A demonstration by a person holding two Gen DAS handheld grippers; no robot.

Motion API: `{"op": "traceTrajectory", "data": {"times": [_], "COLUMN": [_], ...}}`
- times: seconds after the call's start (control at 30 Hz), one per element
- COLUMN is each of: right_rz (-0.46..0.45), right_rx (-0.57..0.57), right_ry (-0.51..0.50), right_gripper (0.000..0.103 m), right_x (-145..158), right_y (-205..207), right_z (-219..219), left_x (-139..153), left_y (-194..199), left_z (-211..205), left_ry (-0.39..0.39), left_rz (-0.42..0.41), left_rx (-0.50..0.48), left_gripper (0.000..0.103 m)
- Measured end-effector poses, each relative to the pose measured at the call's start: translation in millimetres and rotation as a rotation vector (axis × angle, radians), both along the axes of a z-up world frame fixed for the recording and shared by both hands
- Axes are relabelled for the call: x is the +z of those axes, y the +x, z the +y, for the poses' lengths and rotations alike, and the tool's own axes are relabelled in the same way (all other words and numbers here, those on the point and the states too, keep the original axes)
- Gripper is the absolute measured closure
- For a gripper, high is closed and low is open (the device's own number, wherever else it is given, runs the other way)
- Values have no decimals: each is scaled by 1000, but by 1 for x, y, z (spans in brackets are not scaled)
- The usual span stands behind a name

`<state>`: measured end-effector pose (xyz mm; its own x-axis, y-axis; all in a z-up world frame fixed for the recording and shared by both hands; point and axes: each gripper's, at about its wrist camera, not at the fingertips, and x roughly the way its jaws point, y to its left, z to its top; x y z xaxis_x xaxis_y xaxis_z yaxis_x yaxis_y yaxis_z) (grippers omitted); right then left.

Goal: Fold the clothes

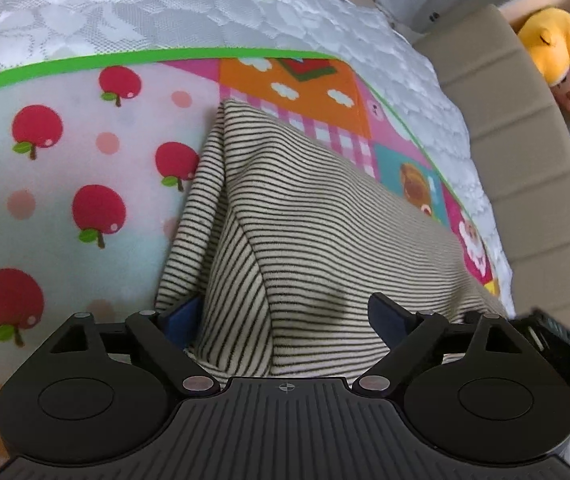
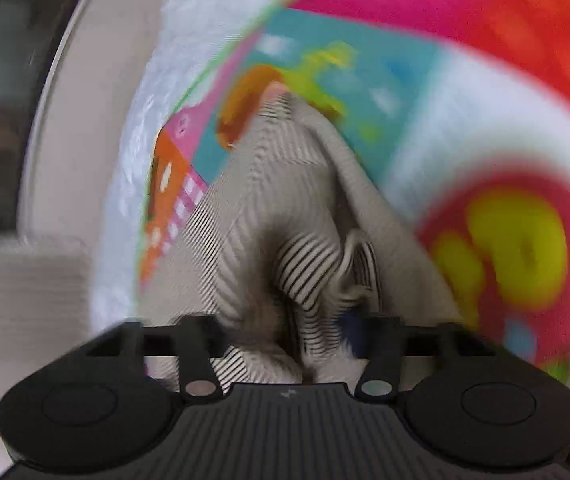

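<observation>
Right now the striped garment lies bunched on the patterned mat, with the left gripper spread wide around a fold. The right gripper is blurred, its spread unclear. Uneven pulling could skew the fold or drag cloth.

The right wrist view is smeared by motion — the mat is mere colour, the right gripper's fingers barely readable. Striped cloth hides the left fingers' tips.
</observation>
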<state>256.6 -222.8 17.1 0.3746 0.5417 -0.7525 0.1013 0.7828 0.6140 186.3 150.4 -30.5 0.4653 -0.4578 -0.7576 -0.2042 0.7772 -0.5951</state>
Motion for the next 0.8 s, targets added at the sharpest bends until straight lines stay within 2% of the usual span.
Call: {"op": "traceTrajectory", "data": {"times": [0.03, 0.07, 0.1, 0.17, 0.23, 0.27, 0.33, 0.43, 0.57, 0.6, 0.63, 0.67, 0.7, 0.73, 0.77, 0.8], "right_rz": [-87, -174, -261, -463, -571, -583, -519, -377, -402, -410, -418, -426, -434, -501, -564, -625], "right_rx": [60, 119, 179, 278, 333, 347, 332, 278, 297, 303, 308, 313, 319, 397, 485, 574], "right_ry": [-54, -107, -161, -168, -179, -193, -240, -317, -373, -387, -401, -415, -429, -520, -601, -680], "right_gripper": [85, 86, 88, 97, 98, 98, 98, 97, 93, 85, 75, 72, 69, 63, 60, 53], "right_x": [15, 30, 45, 83, 104, 105, 88, 49, 46, 46, 45, 45, 45, 46, 43, 41], "right_y": [5, 10, 15, 6, -5, -9, -10, -9, -17, -20, -22, -24, -26, -33, -42, -51], "right_z": [11, 22, 33, 43, 44, 42, 33, 15, 4, 1, -1, -4, -7, 2, 13, 23], "left_x": [-1, 0, 3, 8, 20, 26, 39, 47, 39, 40, 41, 42, 47, 52, 54, 57], "left_y": [1, 2, 3, 4, 0, -1, -7, -14, -20, -21, -22, -23, -23, -22, -24, -26], "left_z": [-3, -6, -8, -3, 6, 11, 18, 27, 28, 26, 24, 22, 13, 5, -7, -18], "left_ry": [16, 43, 78, 75, 68, 64, 131, 132, 121, 131, 142, 154, 170, 187, 229, 271], "left_rz": [-8, -23, -41, -84, -157, -194, -265, -285, -217, -220, -223, -227, -244, -262, -273, -285], "left_rx": [-9, -17, -28, -25, 3, 18, 40, 69, 65, 53, 40, 28, -17, -64, -118, -173], "left_gripper": [17, 33, 43, 72, 76, 77, 79, 80, 78, 77, 71, 55, 46, 34, 28, 26]}}
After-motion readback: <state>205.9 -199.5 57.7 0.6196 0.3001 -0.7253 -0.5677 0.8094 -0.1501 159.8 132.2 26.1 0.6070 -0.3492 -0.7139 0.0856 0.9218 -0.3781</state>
